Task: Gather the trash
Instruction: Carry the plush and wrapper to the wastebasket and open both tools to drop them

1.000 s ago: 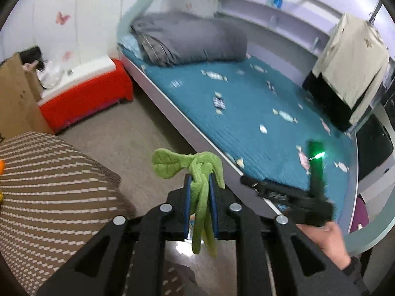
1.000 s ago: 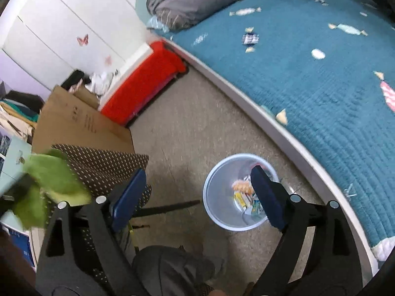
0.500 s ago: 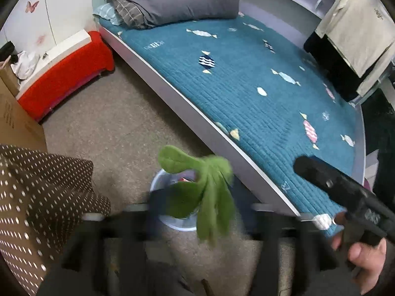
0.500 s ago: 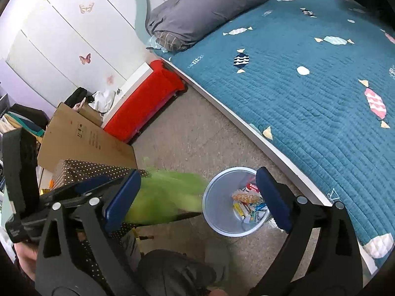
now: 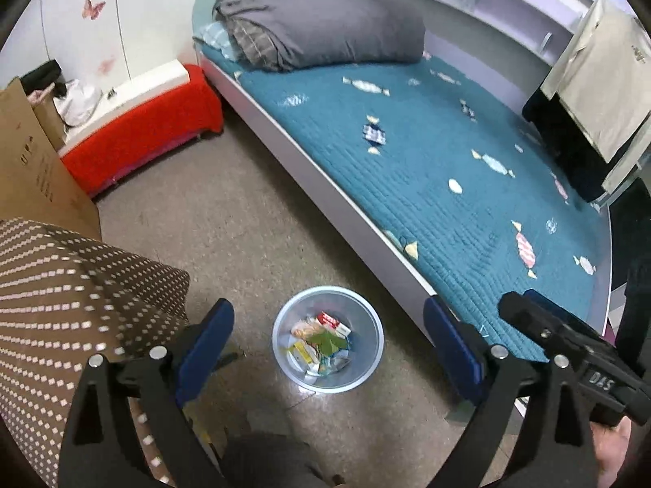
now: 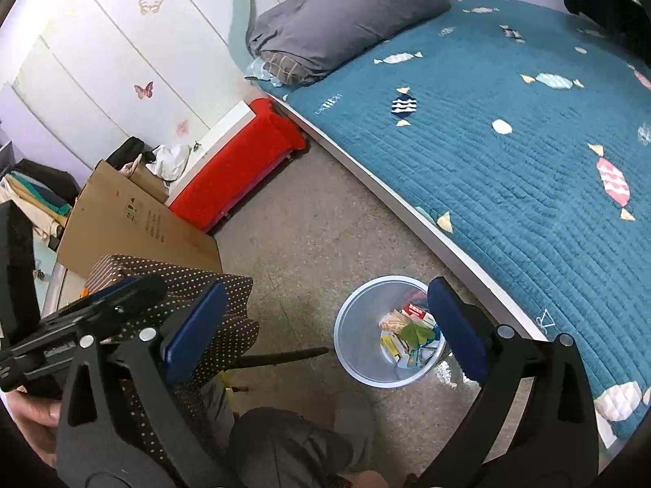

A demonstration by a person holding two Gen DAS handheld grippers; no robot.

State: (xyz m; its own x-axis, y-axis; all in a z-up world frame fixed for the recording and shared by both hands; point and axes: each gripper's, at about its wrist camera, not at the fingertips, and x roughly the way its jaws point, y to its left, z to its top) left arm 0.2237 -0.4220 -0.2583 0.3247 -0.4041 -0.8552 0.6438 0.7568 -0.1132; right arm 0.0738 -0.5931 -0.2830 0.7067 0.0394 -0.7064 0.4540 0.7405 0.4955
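Now that the green leafy scrap [image 5: 325,341] has left our left gripper [image 5: 327,337], where it was pinched a second ago, it lies in the trash bin [image 5: 368,360] on top of the wrappers and small cartons, so this piece is collected. The left jaws are opening with nothing between them; the right gripper [image 6: 325,327] is opening too, spread wide and empty, up over the bin with the bin between its blue pads in view. The bin is round, pale translucent plastic, standing on speckled grey floor just beside the white bed frame [image 5: 325,191]. The bed cover [image 5: 468,171] is teal, quilted in ribs, with candy prints; a folded grey duvet [image 5: 325,28] sits at the far end. On the left sit a brown dotted cushion [image 5: 61,284], a cardboard box [image 5: 28,171] and a red fuzzy bench [image 5: 142,134]. Next we likely look for more trash.
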